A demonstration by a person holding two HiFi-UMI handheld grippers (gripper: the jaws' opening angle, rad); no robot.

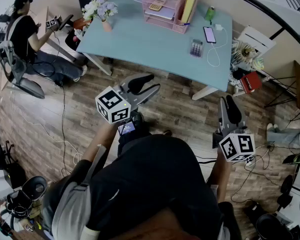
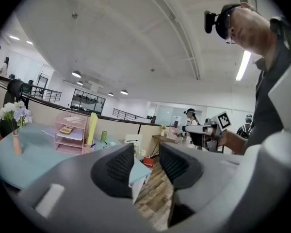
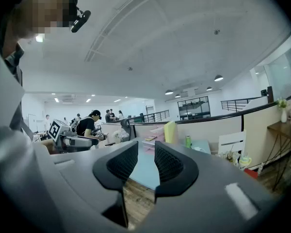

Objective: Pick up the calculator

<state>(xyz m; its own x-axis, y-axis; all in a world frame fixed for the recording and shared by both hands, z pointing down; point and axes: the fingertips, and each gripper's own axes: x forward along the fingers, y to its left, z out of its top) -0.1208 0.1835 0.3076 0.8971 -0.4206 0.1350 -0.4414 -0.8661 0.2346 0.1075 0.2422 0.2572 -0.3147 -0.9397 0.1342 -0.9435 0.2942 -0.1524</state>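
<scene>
Grey plastic with rows of pale keys, the calculator (image 1: 196, 48) lies flat near the right-hand end of the light blue worktop (image 1: 140, 44), in the upper right of the head view. I judge it light, rigid and a little slick on its casing, with a display window that should not be squeezed. The best hold is probably across its two long edges near the middle, jaws low against the worktop, because it lies too flat to get under easily. A second, beige keypad-like item (image 1: 155, 6) sits in a shelf of the pink desk organiser (image 1: 166, 18) at the top centre. It may also be a calculator, but it is too small to be sure.

Just beside the grey calculator, to its upper right, rests a phone (image 1: 209, 34) with a white cable (image 1: 216, 51) curling past. That cable could snag on a sideways approach. A vase of flowers (image 1: 103, 10) stands at the worktop's far left corner.

Both tools are well apart from all this, over the wooden floor (image 1: 180, 109) in the lower half of the frame. The left hand-held gripper (image 1: 149, 85) has its jaws spread and holds nothing. The right hand-held gripper (image 1: 229, 104) likewise stands parted and empty.
</scene>
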